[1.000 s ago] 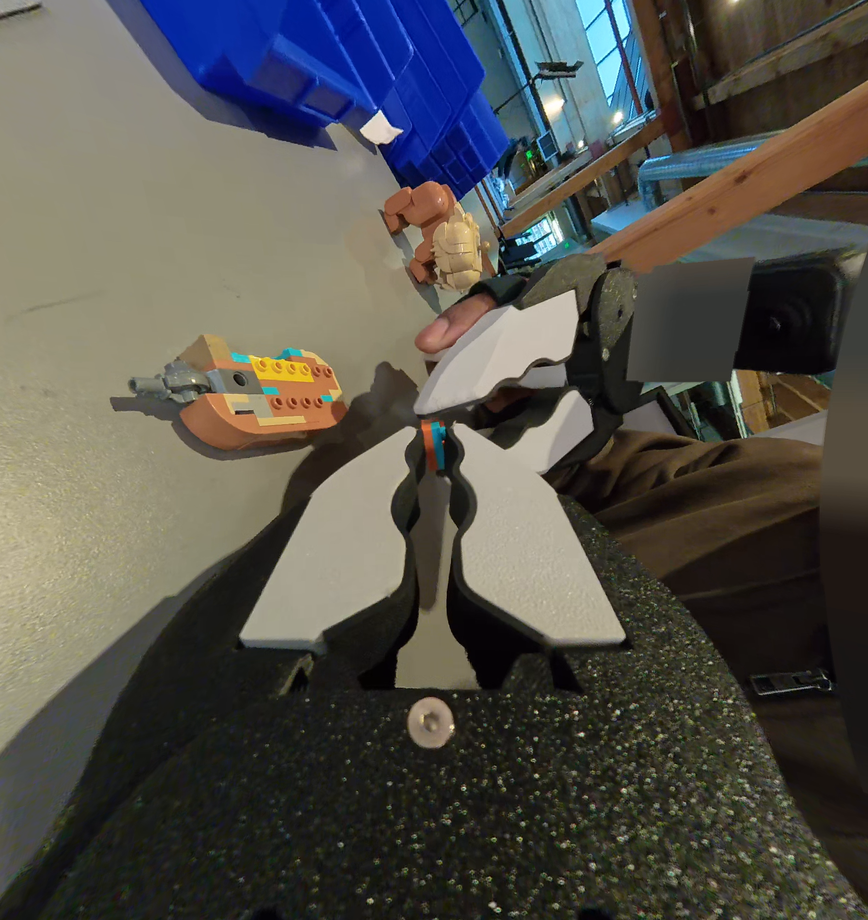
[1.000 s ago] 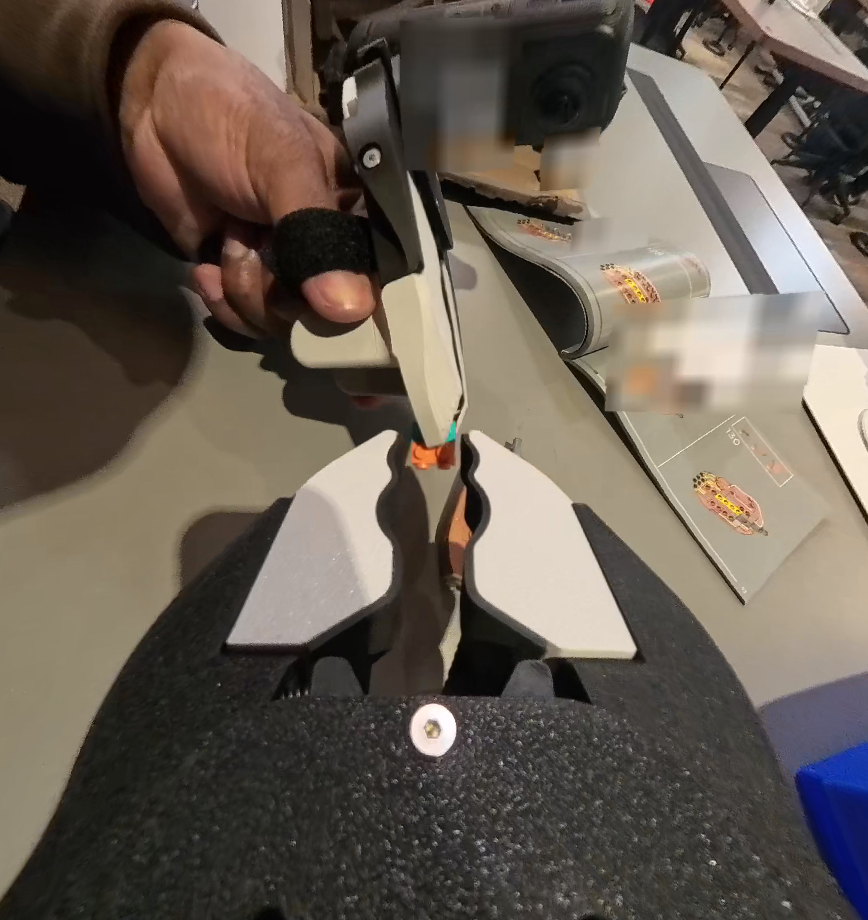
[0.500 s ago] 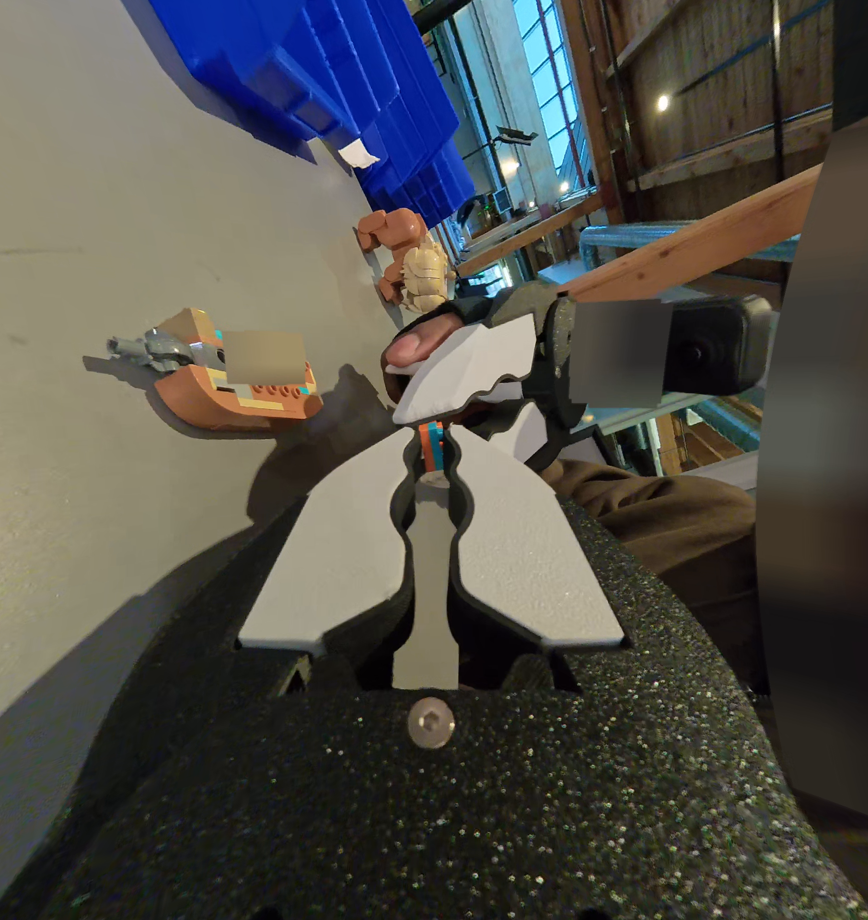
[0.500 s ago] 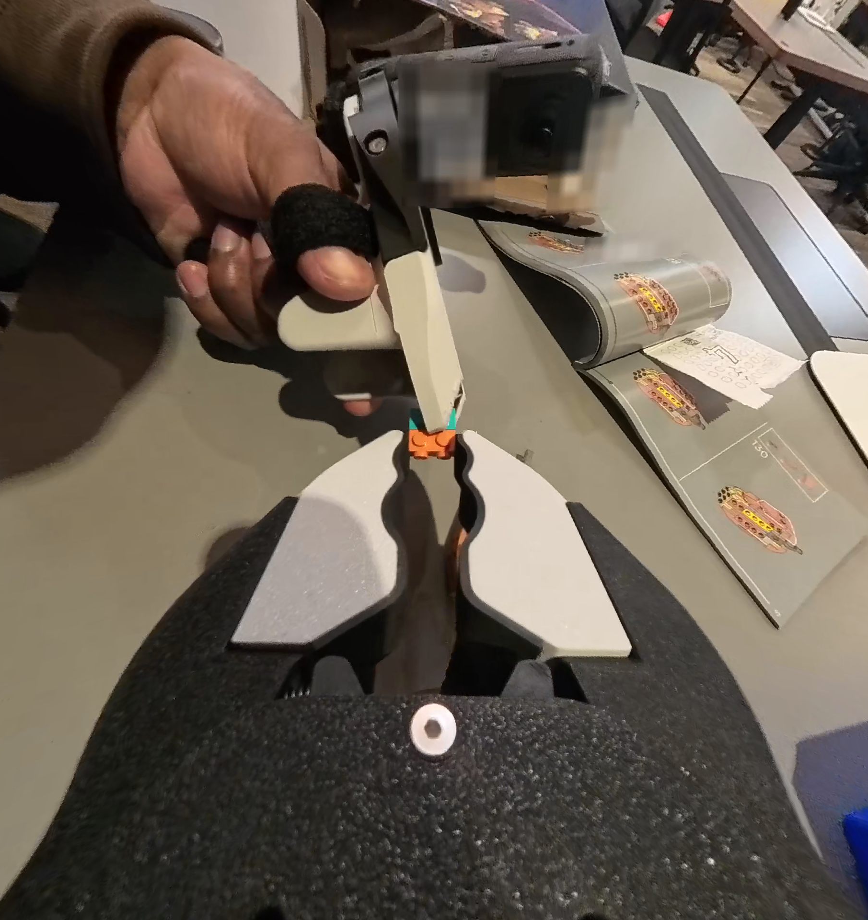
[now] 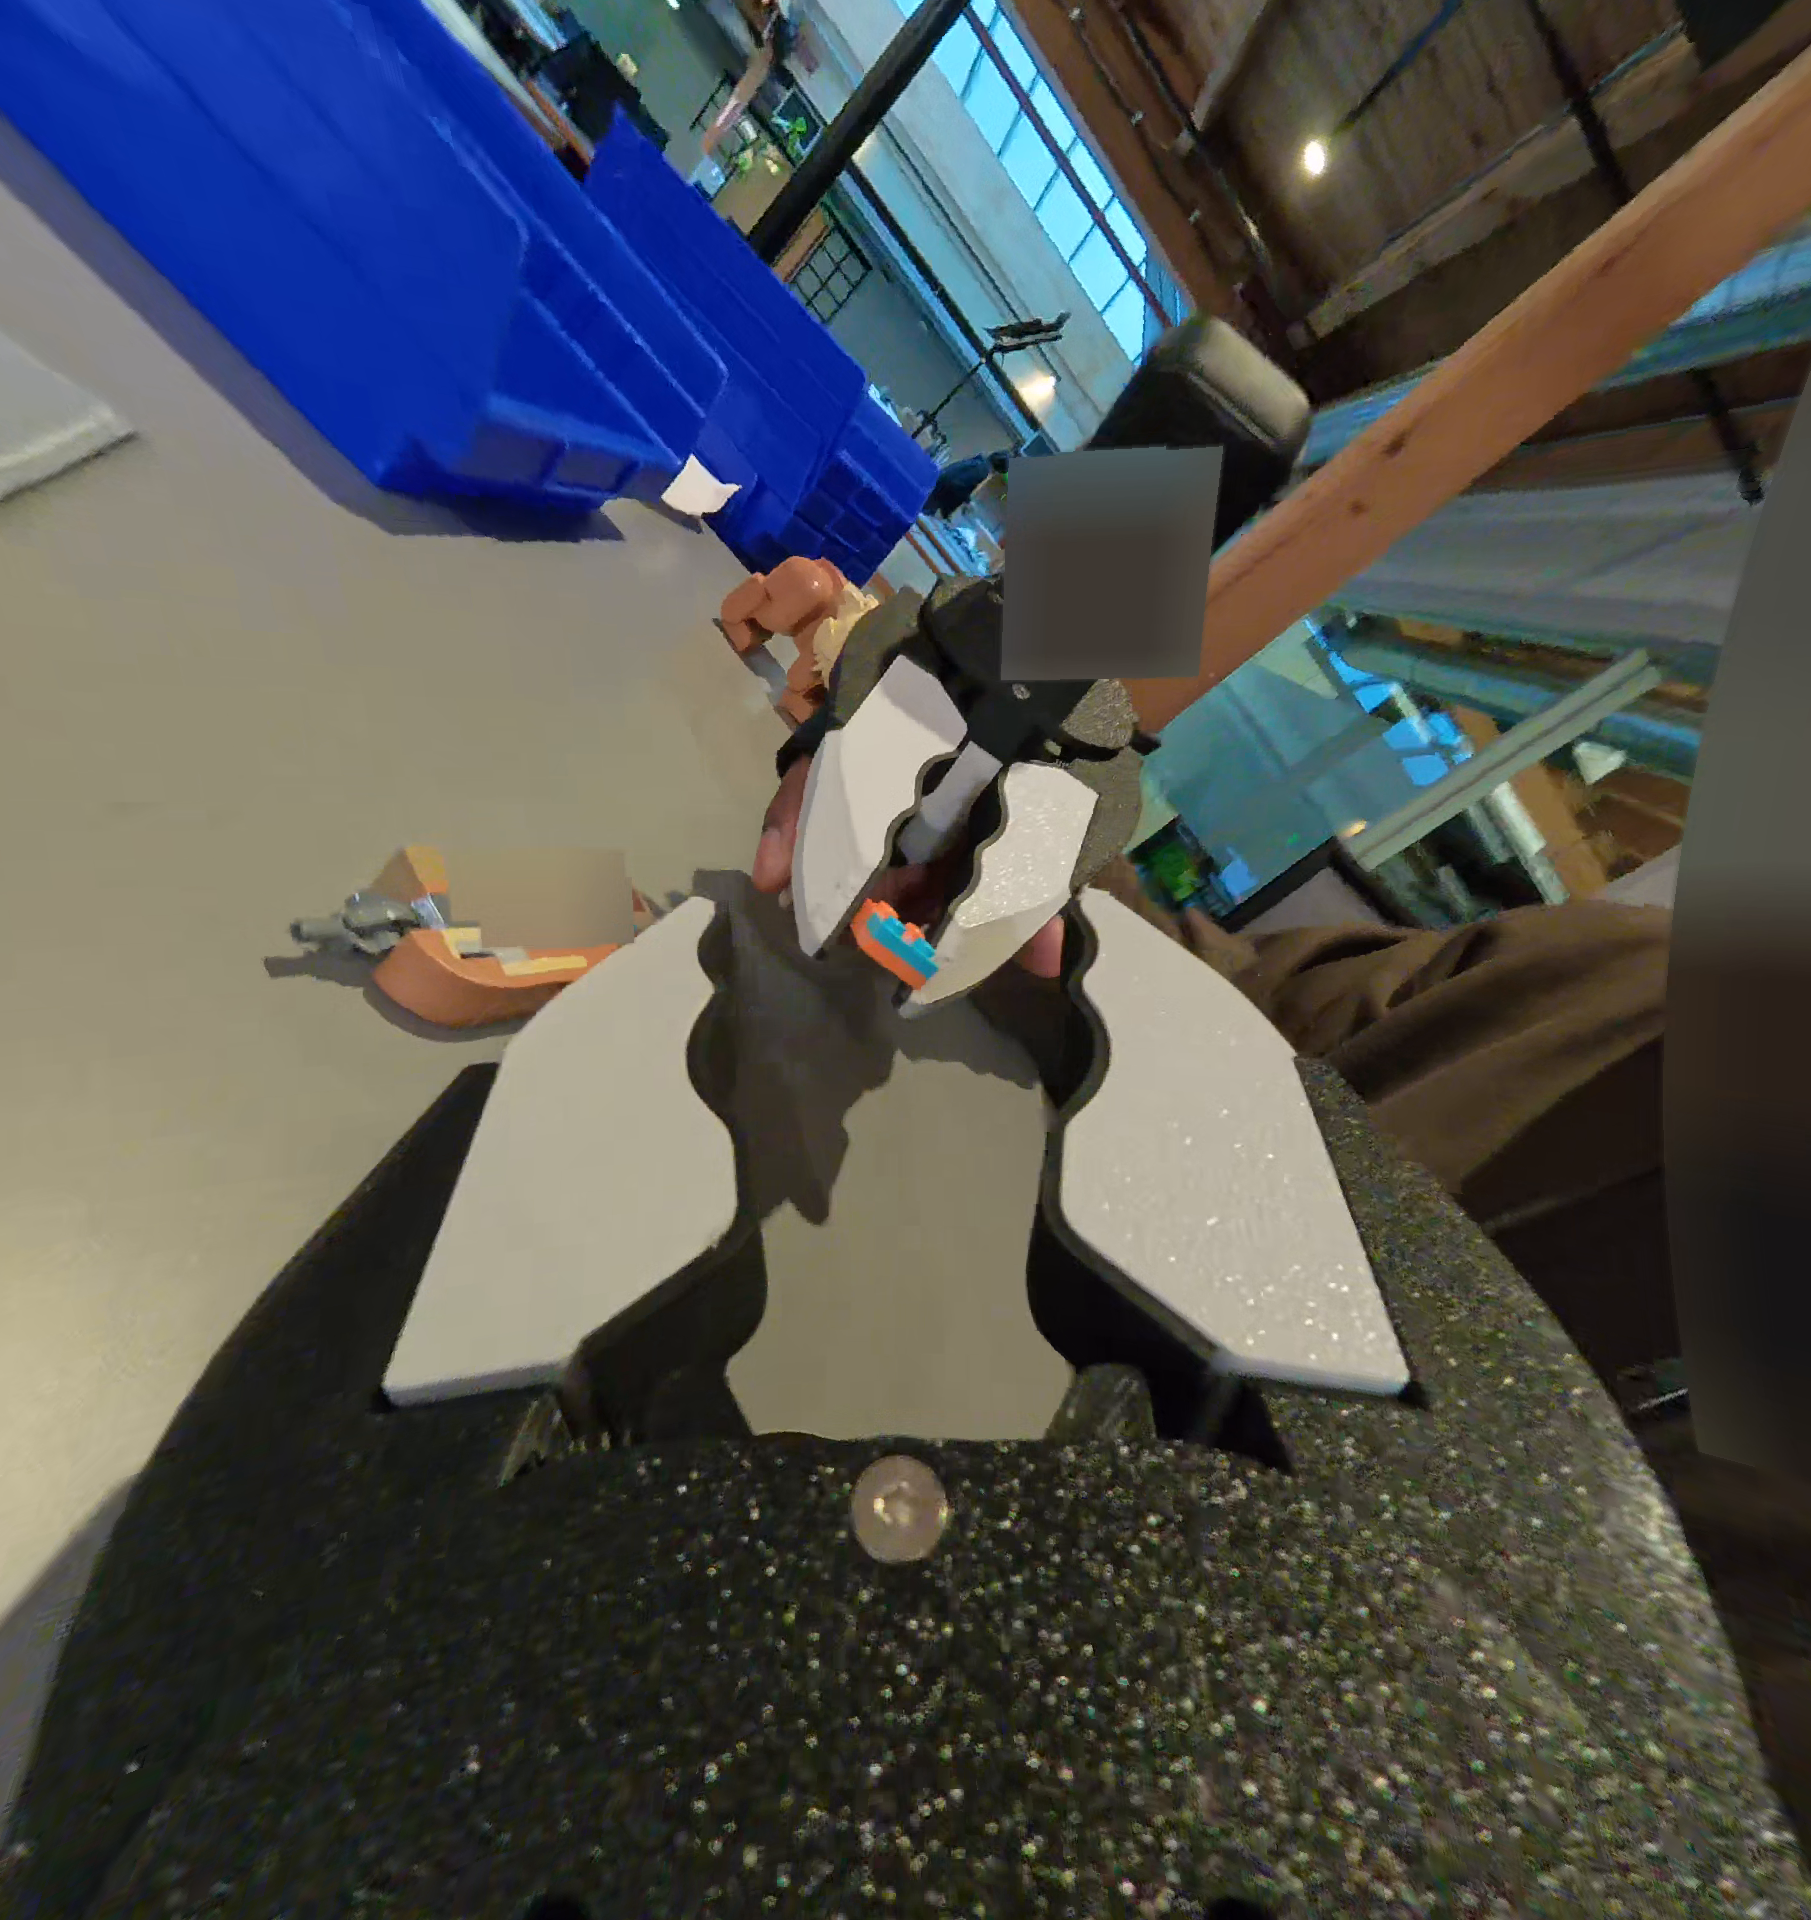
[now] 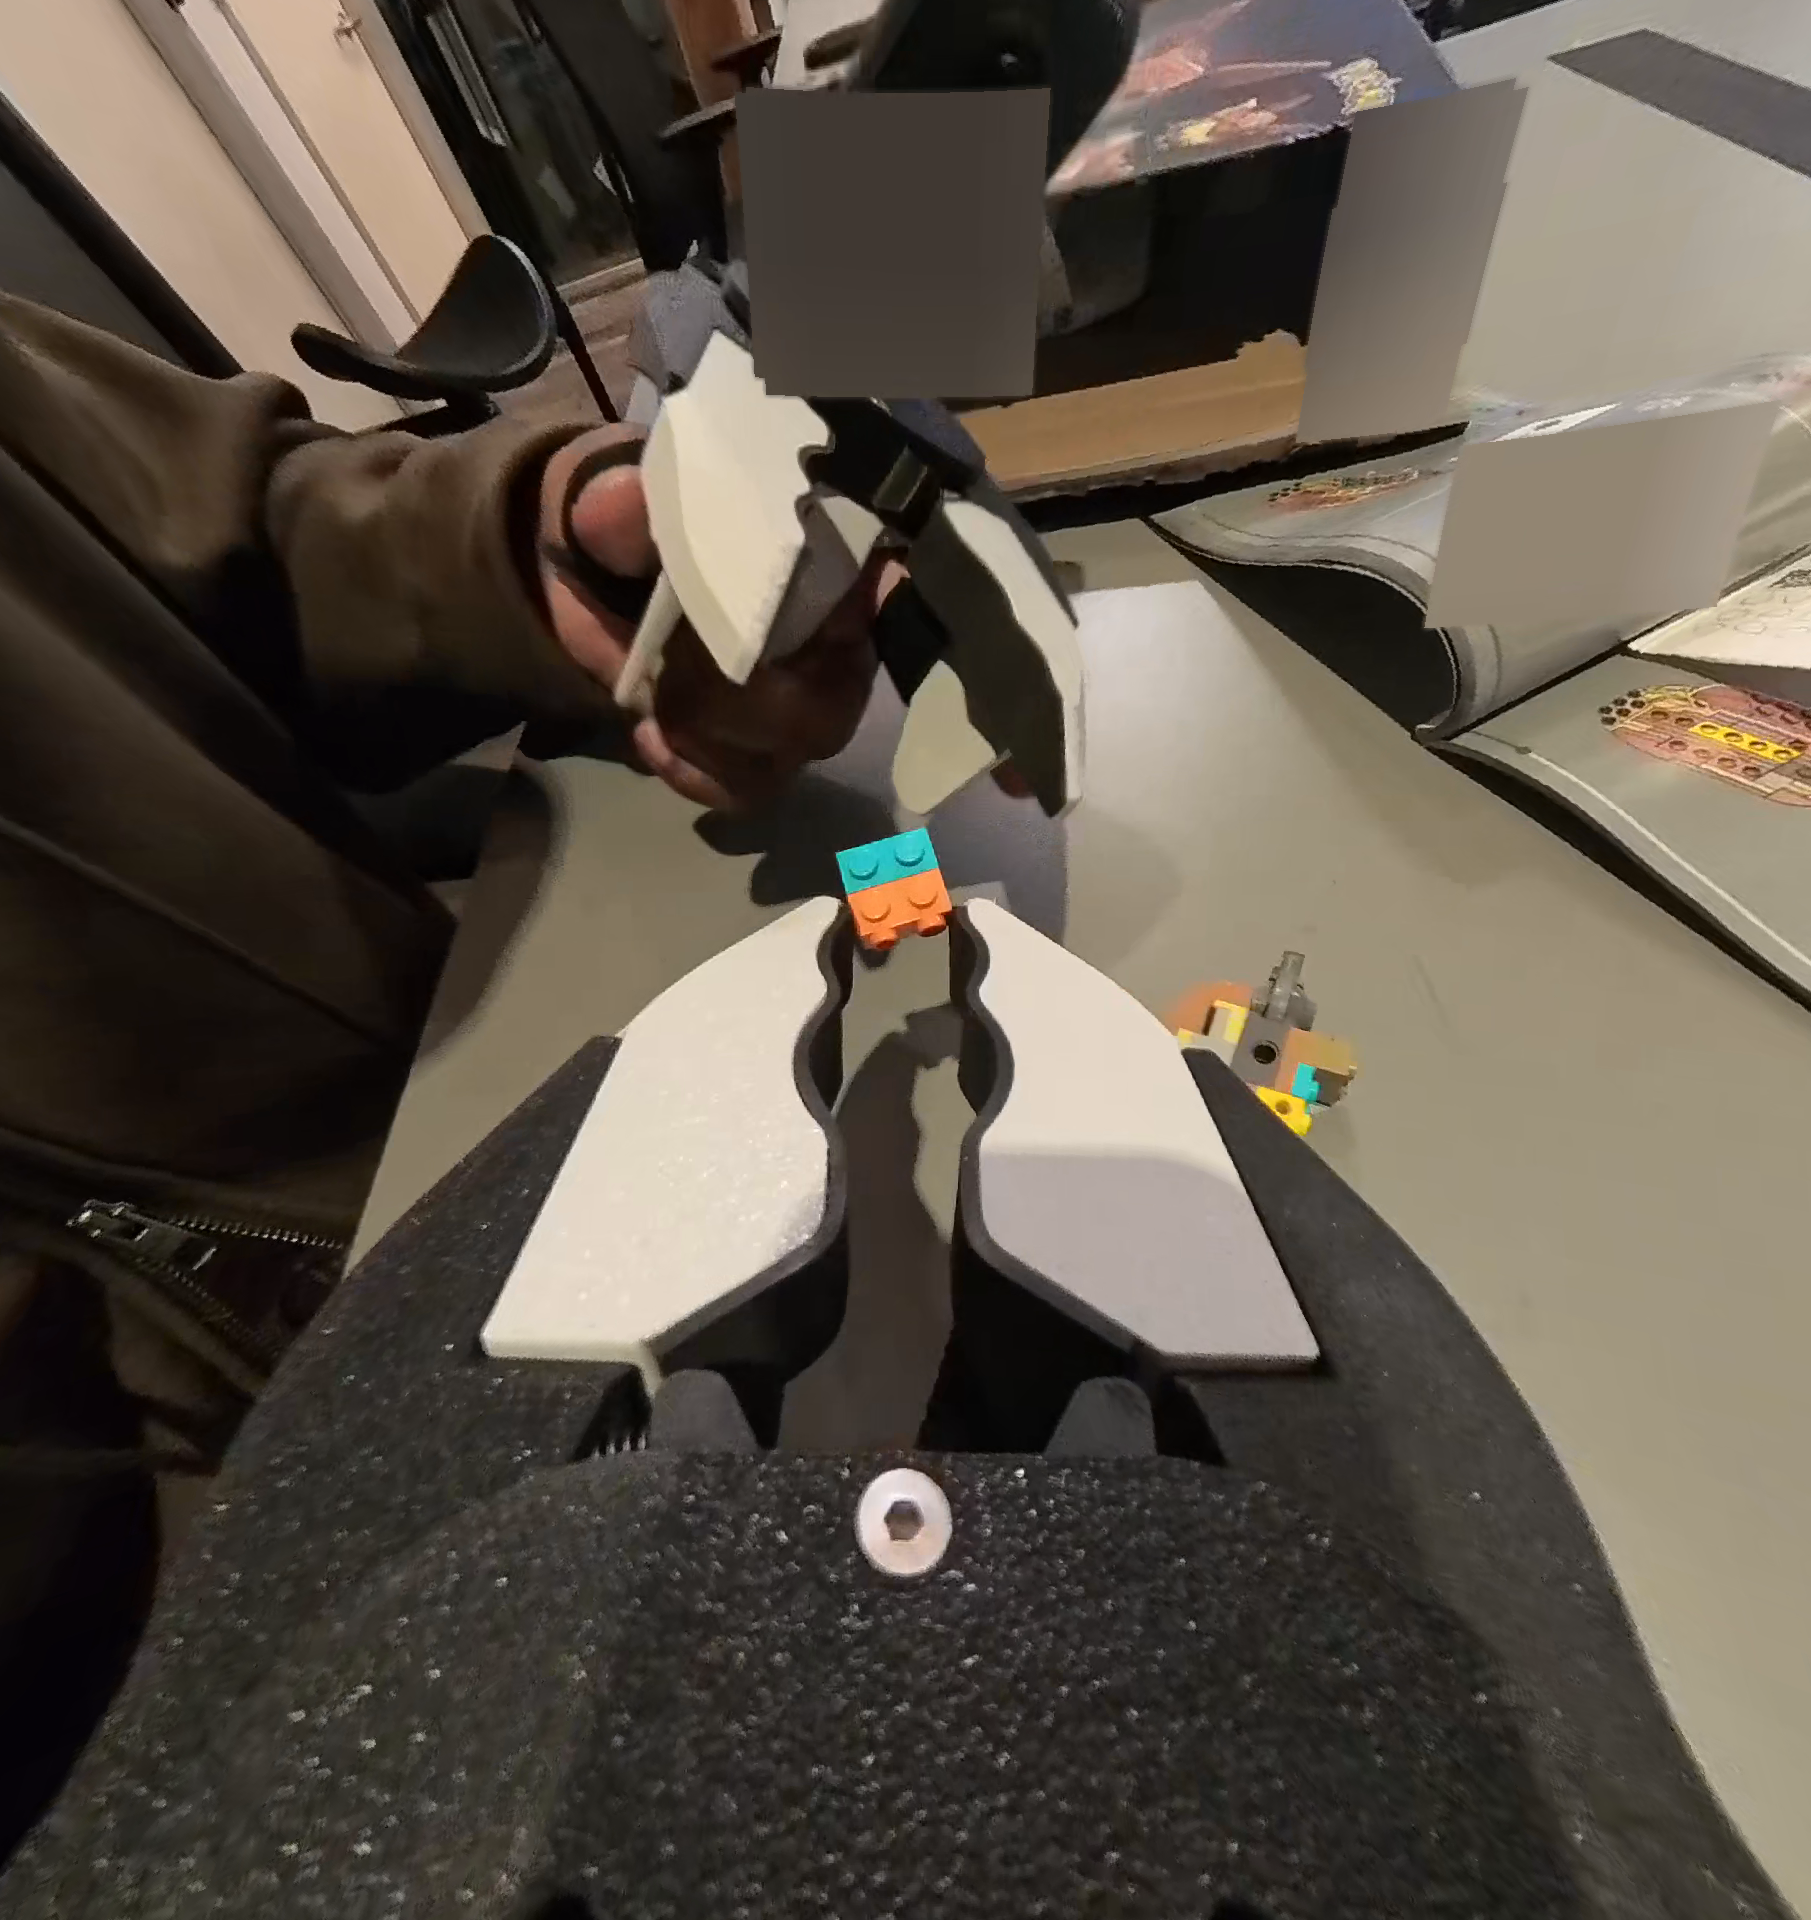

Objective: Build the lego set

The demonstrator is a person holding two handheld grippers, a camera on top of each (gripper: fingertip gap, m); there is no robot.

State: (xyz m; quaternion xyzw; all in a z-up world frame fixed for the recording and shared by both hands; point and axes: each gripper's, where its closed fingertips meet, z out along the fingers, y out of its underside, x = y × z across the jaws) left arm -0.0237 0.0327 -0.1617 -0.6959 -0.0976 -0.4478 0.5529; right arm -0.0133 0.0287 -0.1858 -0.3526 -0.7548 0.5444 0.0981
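My right gripper [image 6: 899,914] is shut on a small two-layer piece, teal on orange [image 6: 893,899], gripped by its orange part and held above the grey table [image 6: 1296,831]. My left gripper [image 5: 896,925] is open and empty. In the right wrist view it [image 6: 839,738] hangs just beyond the piece, not touching it. In the left wrist view the right gripper [image 5: 875,966] faces mine with the piece [image 5: 896,940] at its tips. A brown boat-like build [image 5: 485,961] lies on the table and also shows in the right wrist view [image 6: 1265,1049].
Blue bins [image 5: 361,260] line the far side of the table. A brown and tan brick figure [image 5: 787,623] stands near them. An open instruction booklet [image 6: 1659,748] and the set's box [image 6: 1192,208] lie beyond the build. A person's brown sleeve [image 6: 257,623] is at the left. Less than 4 cm separates the two grippers' tips.
My left gripper has opened, let go of the teal and orange piece, and drawn back. The right gripper now holds the piece alone and has turned it studs up.
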